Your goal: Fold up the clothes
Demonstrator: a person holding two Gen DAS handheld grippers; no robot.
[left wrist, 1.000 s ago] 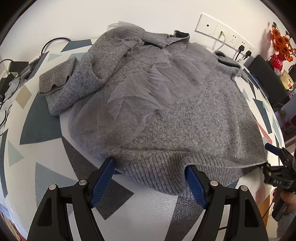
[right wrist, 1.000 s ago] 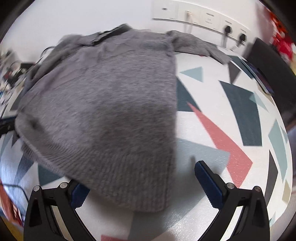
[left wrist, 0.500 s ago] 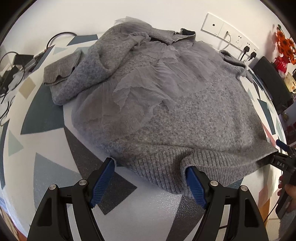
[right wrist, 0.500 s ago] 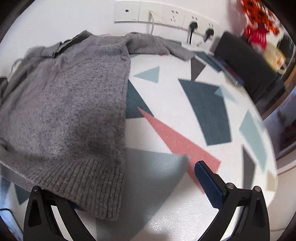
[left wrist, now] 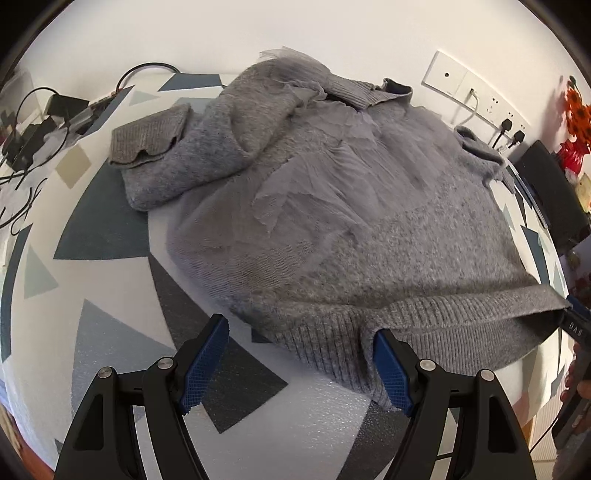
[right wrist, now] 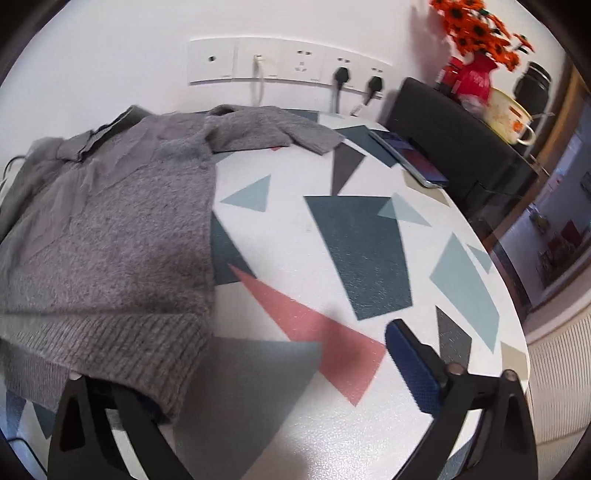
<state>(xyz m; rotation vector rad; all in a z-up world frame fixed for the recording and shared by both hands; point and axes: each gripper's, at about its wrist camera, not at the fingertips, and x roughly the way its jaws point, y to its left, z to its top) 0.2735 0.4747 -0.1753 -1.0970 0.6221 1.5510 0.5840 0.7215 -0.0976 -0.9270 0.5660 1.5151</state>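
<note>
A grey knit sweater with sheer tulle ruffles lies spread flat on the patterned table. One sleeve, with its ribbed cuff, is folded in at the left. My left gripper is open at the near hem, and the ribbed edge touches its right finger. In the right wrist view the sweater fills the left side. Its hem corner drapes over the left finger of my right gripper, which is open; only its right finger shows. The right gripper also appears at the hem's far right corner.
Wall sockets with plugs and cables run along the back. A phone lies on the table's far right, beside a black box and orange flowers. Cables and adapters clutter the table's left end.
The right gripper has swung to the right, so the sweater now sits at the left of its view with the hem corner over its left finger. The hem has been drawn out rightwards.
</note>
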